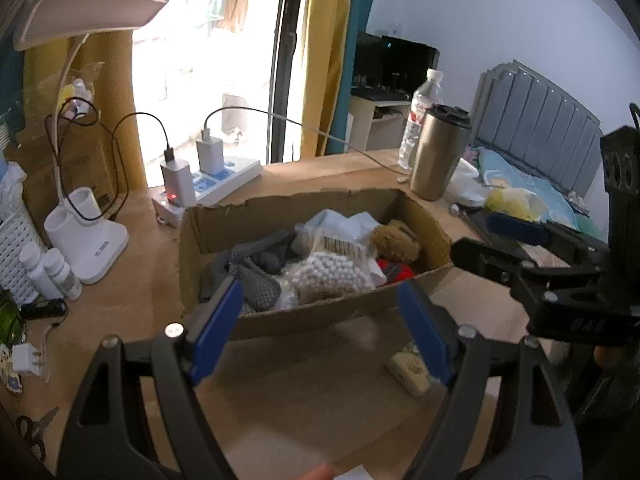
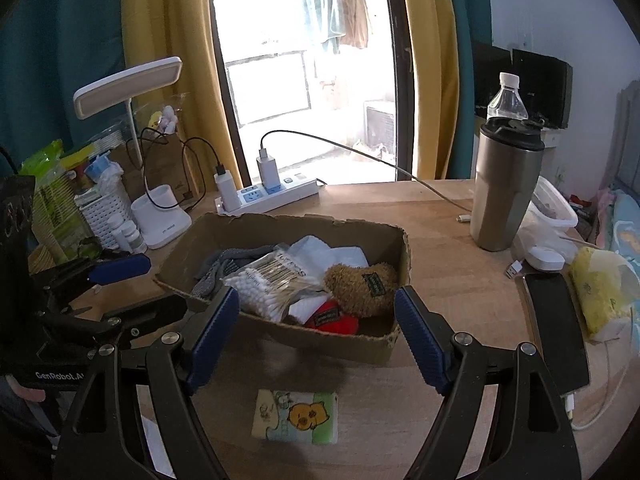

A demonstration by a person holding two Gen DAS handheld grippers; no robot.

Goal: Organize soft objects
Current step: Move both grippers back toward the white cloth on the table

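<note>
While both jaws gape empty, tissue pack (image 2: 295,416) lies before box (image 2: 340,344) edge (table (image 2: 460,292) bare between).

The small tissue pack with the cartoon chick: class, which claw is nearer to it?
Right. The right claw hangs open just above the tissue pack, which lies between its fingers. The left claw is off to the pack's left.

Torn matt cardboard box (image 2: 288,336) on smooth wooden table (image 2: 460,292); brushed-metal tumbler (image 2: 502,196).
</note>
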